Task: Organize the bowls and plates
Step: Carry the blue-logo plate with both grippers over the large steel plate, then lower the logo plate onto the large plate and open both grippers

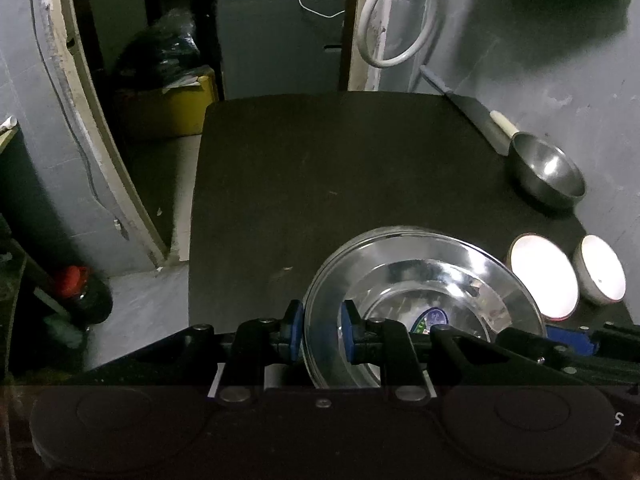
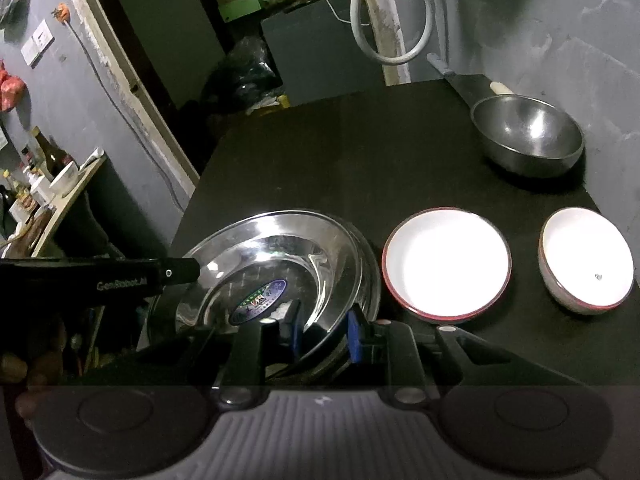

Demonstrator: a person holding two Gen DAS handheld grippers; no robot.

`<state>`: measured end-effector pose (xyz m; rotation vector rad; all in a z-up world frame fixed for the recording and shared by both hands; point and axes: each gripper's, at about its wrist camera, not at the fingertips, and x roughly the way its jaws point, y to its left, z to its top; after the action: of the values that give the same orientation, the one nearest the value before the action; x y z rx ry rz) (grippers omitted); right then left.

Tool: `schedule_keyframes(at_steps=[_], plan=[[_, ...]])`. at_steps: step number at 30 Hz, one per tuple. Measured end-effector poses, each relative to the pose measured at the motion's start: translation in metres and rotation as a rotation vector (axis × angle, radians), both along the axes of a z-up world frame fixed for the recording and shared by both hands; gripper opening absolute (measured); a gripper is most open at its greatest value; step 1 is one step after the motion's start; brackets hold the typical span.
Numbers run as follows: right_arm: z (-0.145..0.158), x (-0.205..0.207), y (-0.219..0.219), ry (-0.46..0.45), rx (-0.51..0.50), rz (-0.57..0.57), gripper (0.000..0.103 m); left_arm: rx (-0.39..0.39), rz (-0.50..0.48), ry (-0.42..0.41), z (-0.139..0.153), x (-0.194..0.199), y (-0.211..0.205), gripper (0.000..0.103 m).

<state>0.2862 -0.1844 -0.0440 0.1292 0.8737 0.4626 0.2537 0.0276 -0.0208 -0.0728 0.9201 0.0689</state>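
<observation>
Stacked steel plates (image 1: 424, 276) (image 2: 276, 264) lie at the near edge of the black table (image 1: 320, 168); the top one, with a sticker, sits tilted. My left gripper (image 1: 322, 330) straddles the top plate's left rim, pads close on either side. My right gripper (image 2: 324, 328) straddles its right rim the same way. A wide white bowl with a red rim (image 1: 544, 276) (image 2: 446, 260) and a smaller white bowl (image 1: 602, 270) (image 2: 586, 258) stand to the right. A steel bowl (image 1: 548, 168) (image 2: 528, 132) stands at the back right.
A grey wall (image 2: 580, 40) borders the table's right side, with a white hose (image 1: 384, 20) hanging at the back. A doorway, a yellow bin (image 1: 176, 108) and a shelf with bottles (image 2: 44, 176) are to the left, off the table.
</observation>
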Motion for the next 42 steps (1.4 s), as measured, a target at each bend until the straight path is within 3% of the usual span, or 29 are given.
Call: schedule_keyframes(at_steps=[8, 17, 20, 26, 27, 31, 35, 42], plan=[[-0.005, 0.004, 0.004, -0.023, -0.028, 0.007, 0.026, 0.082, -0.006, 0.005, -0.008, 0.004, -0.013, 0.021], [-0.012, 0.005, 0.012, -0.037, -0.042, 0.027, 0.029, 0.067, 0.045, 0.025, -0.014, 0.005, -0.01, 0.025], [-0.012, 0.006, 0.013, -0.038, -0.036, 0.025, 0.031, 0.053, 0.047, 0.015, -0.012, 0.004, -0.011, 0.042], [-0.005, 0.002, 0.014, -0.068, -0.041, 0.013, 0.052, 0.053, 0.042, -0.029, -0.004, -0.004, -0.009, 0.064], [-0.004, 0.001, 0.013, -0.077, -0.05, 0.003, 0.058, 0.047, 0.042, -0.033, -0.003, -0.005, -0.008, 0.066], [-0.002, 0.001, 0.008, -0.083, -0.051, -0.029, 0.063, 0.039, 0.05, -0.042, 0.0, -0.007, -0.004, 0.069], [0.004, -0.007, 0.003, -0.109, -0.062, -0.068, 0.074, 0.02, 0.056, -0.086, 0.007, -0.016, 0.001, 0.087], [0.022, -0.036, -0.008, -0.167, -0.092, -0.124, 0.097, -0.041, 0.065, -0.156, 0.016, -0.037, 0.008, 0.099]])
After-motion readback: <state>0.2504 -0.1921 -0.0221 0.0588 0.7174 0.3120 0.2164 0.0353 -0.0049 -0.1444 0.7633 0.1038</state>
